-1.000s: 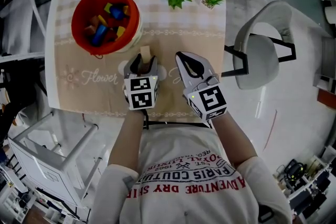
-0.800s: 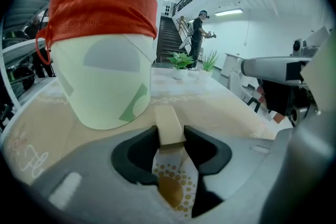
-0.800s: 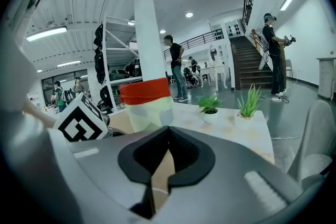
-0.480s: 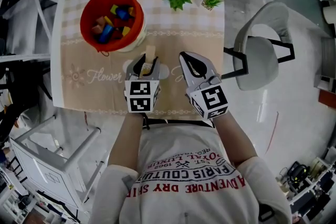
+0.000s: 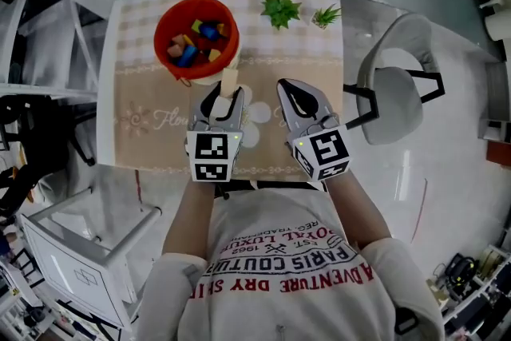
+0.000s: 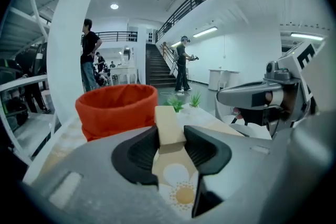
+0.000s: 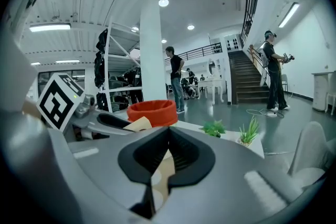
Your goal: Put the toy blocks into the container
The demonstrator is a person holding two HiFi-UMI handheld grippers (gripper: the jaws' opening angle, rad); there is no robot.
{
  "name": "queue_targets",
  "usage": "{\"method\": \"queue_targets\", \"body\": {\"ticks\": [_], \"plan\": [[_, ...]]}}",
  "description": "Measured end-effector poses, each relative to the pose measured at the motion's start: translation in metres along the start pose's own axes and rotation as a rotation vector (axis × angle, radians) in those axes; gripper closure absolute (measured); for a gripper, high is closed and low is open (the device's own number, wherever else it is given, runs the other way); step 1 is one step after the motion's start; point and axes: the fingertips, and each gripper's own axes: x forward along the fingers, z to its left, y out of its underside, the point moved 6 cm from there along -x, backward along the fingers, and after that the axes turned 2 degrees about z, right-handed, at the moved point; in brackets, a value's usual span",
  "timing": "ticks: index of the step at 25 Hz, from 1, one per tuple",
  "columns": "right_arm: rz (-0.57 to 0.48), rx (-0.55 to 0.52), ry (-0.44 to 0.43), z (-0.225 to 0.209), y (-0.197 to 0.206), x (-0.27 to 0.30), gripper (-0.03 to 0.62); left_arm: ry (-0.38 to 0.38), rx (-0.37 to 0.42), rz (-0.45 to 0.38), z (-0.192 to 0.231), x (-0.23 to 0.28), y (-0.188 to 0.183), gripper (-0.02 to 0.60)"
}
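An orange bucket (image 5: pixel 196 38) with several coloured blocks inside stands at the table's far left; it also shows as the orange bucket (image 6: pixel 116 110) and the orange bucket (image 7: pixel 152 112). My left gripper (image 5: pixel 226 96) is shut on a pale wooden block (image 5: pixel 230 77), held upright above the cloth just short of the bucket. Its jaws have just been closing, and both pads press the wooden block (image 6: pixel 168 120). My right gripper (image 5: pixel 287 85) hangs beside it, shut with nothing between the jaws, as the right gripper (image 7: pixel 168 131) confirms.
A beige flowered cloth (image 5: pixel 152 120) covers the table. Two small green plants (image 5: pixel 281 10) (image 5: pixel 326 15) stand at the far edge. A white chair (image 5: pixel 395 84) is to the right, a white rack (image 5: pixel 80 251) at the lower left. People stand far off.
Both grippers have risen off the table. The left one closed on the wooden block and lifted it; the right one stayed shut.
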Motion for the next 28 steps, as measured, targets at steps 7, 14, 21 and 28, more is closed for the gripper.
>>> {"method": "queue_targets", "body": {"ticks": [7,14,21,28], "plan": [[-0.040,-0.038,0.011,0.027,-0.033,0.014,0.592,0.018,0.049,-0.112,0.029,-0.030,-0.043,0.419],[-0.071,-0.058,0.041,0.042,-0.057,0.036,0.592,0.023,0.077,-0.141,0.075,-0.035,-0.066,0.419],[-0.070,-0.047,0.086,0.044,-0.065,0.059,0.592,0.068,0.078,-0.118,0.108,-0.017,-0.076,0.417],[-0.048,-0.034,0.130,0.042,-0.065,0.075,0.592,0.096,0.069,-0.038,0.132,0.006,-0.068,0.417]]}}
